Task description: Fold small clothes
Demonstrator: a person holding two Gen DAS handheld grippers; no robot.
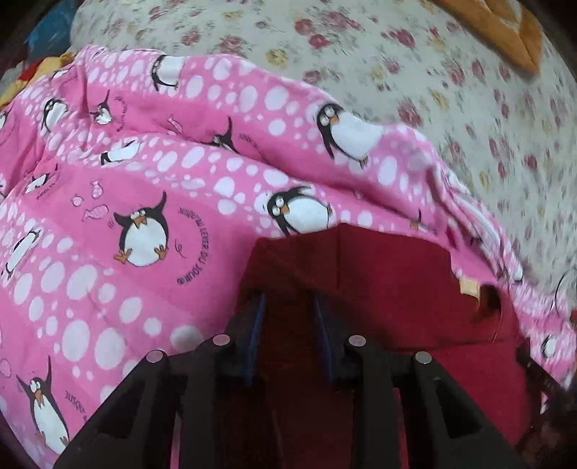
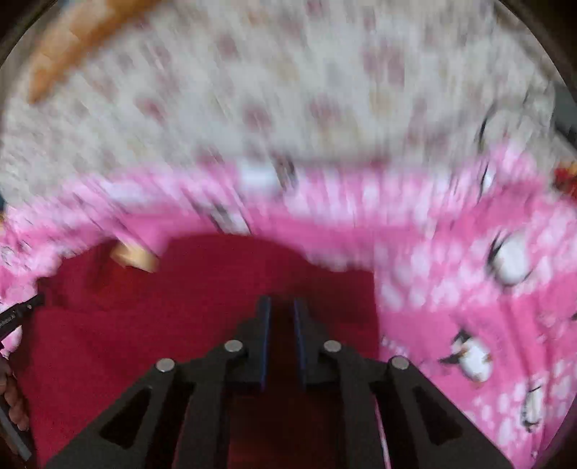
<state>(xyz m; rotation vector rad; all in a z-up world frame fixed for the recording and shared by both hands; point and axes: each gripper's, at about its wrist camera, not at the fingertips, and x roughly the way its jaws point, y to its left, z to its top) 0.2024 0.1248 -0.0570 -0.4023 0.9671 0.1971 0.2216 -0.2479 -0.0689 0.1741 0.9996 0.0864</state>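
A dark red garment with a tan neck label lies over a pink penguin-print cloth. My left gripper holds the red garment's edge between its blue-padded fingers, jaws nearly closed on the fabric. In the blurred right wrist view, my right gripper is likewise closed on the same red garment, with the label at upper left and the pink cloth to the right.
A cream floral bedsheet lies beyond the pink cloth. An orange cloth sits at the far right corner. Colourful fabric shows at far left. The other gripper's tip shows at the left edge.
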